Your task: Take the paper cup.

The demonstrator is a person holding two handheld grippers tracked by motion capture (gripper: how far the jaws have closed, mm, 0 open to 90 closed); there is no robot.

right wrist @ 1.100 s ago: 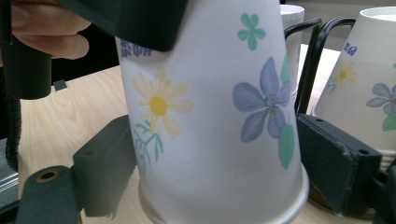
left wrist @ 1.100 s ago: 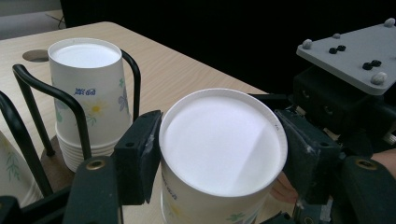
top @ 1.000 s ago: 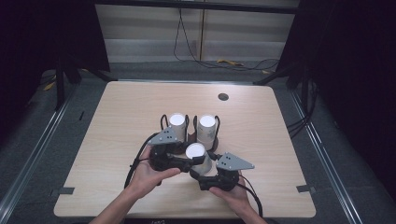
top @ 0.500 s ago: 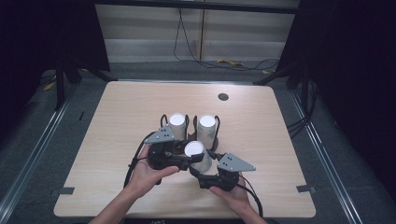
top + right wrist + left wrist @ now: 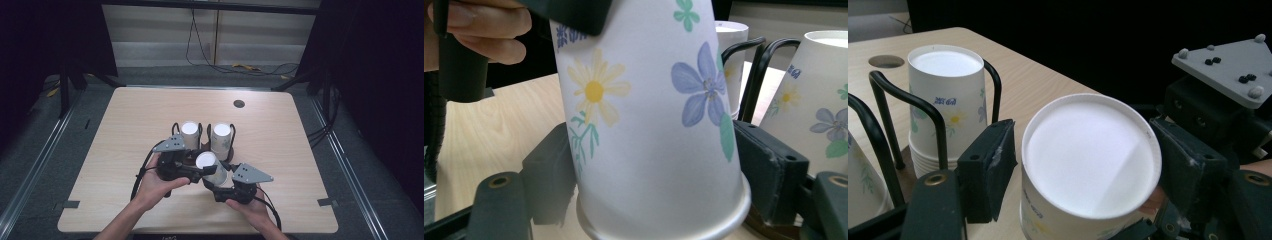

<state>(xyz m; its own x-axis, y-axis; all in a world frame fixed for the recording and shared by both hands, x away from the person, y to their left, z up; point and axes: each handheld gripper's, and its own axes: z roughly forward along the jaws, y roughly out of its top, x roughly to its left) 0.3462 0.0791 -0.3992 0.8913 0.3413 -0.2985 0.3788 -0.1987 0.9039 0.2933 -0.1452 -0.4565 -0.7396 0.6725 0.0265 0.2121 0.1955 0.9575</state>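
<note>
Between the earlier frames and this one, the paper cup (image 5: 211, 168) had drifted slightly toward the person and tilted a little more, both grippers moving with it. It was upside down, its flat white base uppermost and its rolled rim lowest, the long axis leaning off vertical. It hung low over the wooden table (image 5: 125, 130), just in front of the black wire rack (image 5: 202, 145), between the two tools.

The left gripper (image 5: 192, 170) pinched the cup near its base: in the left gripper view, the black padded jaws pressed either side of the white disc (image 5: 1090, 152). The right gripper (image 5: 220, 182) clamped it lower down, near the rim, as the right gripper view showed jaws against the wall (image 5: 649, 125) on both sides.

That view alone revealed the printed yellow daisy and blue flower with green leaves, plus fingers of the left hand (image 5: 479, 30) on the other tool. The left gripper view gave the grey triangular plate (image 5: 1225, 62) on the right gripper, studded with small beads.

Two more inverted cups (image 5: 189, 135) (image 5: 221, 140) stood in the rack's loops. A round hole (image 5: 239, 104) sat farther back in the tabletop.
</note>
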